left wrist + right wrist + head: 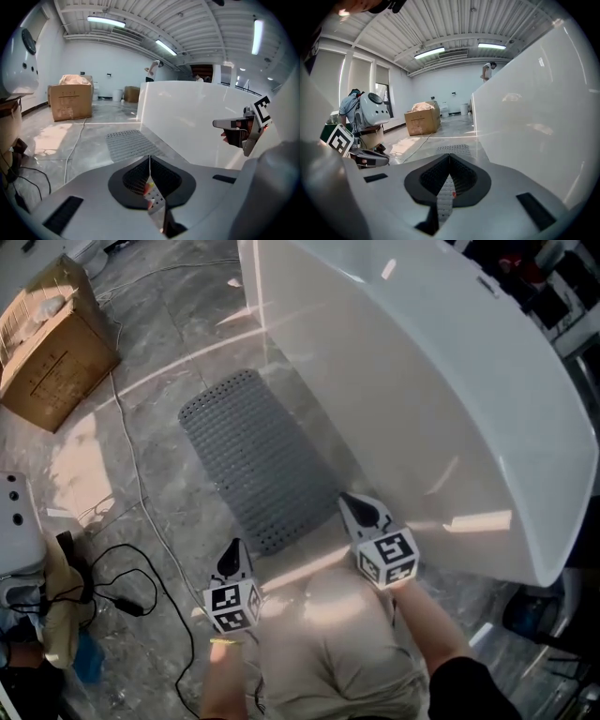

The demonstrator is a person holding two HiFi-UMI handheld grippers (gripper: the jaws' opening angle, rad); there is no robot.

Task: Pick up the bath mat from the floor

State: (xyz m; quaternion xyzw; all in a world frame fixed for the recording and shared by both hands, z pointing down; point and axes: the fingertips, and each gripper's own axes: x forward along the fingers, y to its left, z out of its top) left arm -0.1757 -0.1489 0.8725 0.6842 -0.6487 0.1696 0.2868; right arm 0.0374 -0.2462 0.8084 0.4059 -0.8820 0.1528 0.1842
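Nearest of all, beige trousers (328, 643) at the bottom of the head view, out from the tub's (422, 381) flank.

Just ahead, left gripper (232, 554), the farther of the two from the tub, with its marker cube at the rear. Jaws pressed together in the left gripper view (149, 158), nothing pinched between them.

Right gripper (361, 512) next, close beside the tub's outer wall. Jaws likewise pressed together in the right gripper view (449, 157), gripping nothing.

Beyond both tips, the grey perforated bath mat (253, 460), flat on the marbled floor (178, 352), one long edge running just beside the tub's base. Seen ahead of the closed jaws in both gripper views (129, 143) (452, 149), untouched by either gripper.

Farther from the tub than the mat, a pale cable (131, 474) trailing across the floor. Farther out again from the tub, by the left gripper, a tangle of black cables (122, 592) and part of a white device (17, 521).

Farthest off, well apart from the tub across the open floor, a brown cardboard box (52, 348), upright, with something pale lying on top.
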